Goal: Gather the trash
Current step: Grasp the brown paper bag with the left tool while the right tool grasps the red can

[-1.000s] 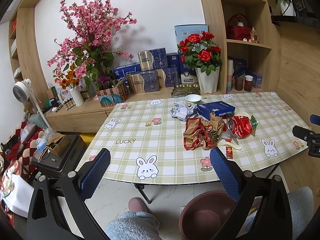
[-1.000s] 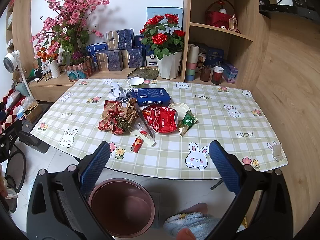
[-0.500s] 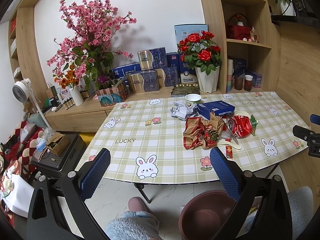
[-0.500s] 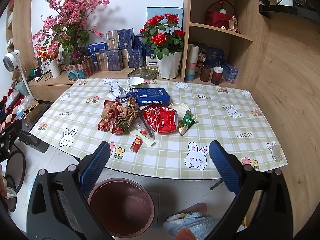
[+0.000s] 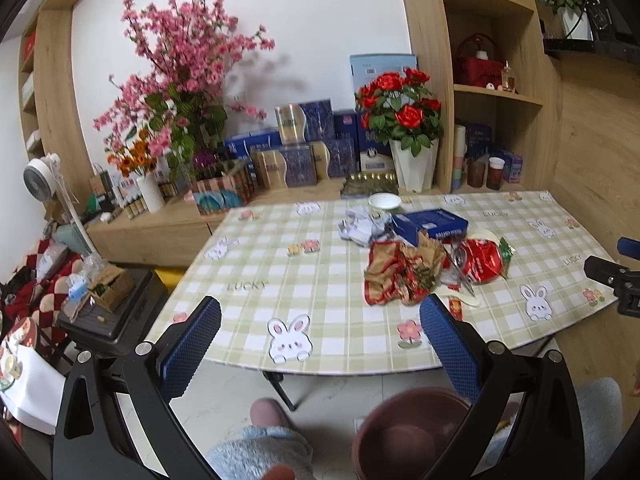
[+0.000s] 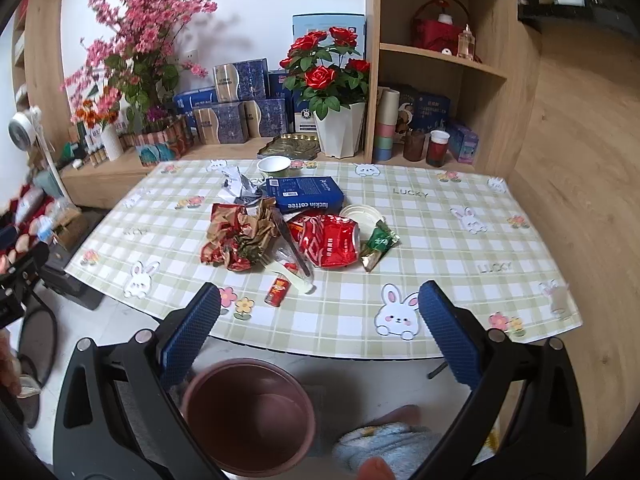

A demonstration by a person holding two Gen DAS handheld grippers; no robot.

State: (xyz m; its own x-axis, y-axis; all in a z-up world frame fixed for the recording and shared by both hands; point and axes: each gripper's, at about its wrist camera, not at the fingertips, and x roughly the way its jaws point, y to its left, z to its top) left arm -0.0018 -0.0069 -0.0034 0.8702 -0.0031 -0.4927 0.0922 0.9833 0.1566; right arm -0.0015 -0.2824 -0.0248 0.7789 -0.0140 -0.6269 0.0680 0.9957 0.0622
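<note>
A pile of trash lies on the checked table (image 6: 440, 240): crumpled red-brown wrapping paper (image 6: 240, 236) (image 5: 400, 272), a crushed red can (image 6: 330, 240) (image 5: 480, 260), a green sachet (image 6: 378, 244), a blue coffee box (image 6: 304, 194) (image 5: 430, 224), crumpled white paper (image 6: 238, 186) (image 5: 360, 228), a white lid (image 6: 360, 214) and a small red packet (image 6: 277, 292). A brown bin (image 6: 248, 416) (image 5: 408, 436) stands on the floor below the table's near edge. My left gripper (image 5: 320, 340) and my right gripper (image 6: 320, 324) are both open and empty, held short of the table edge.
A white bowl (image 6: 274, 165) sits at the table's far side. A white vase of red roses (image 6: 338, 128), boxes and pink blossoms (image 6: 136, 40) fill the wooden sideboard behind. A wooden wall (image 6: 580, 200) is at the right. Clutter and a fan (image 5: 38, 184) are at the left.
Both grippers have moved forward a little toward the table; the trash pile looks slightly larger. Nothing on the table has moved.
</note>
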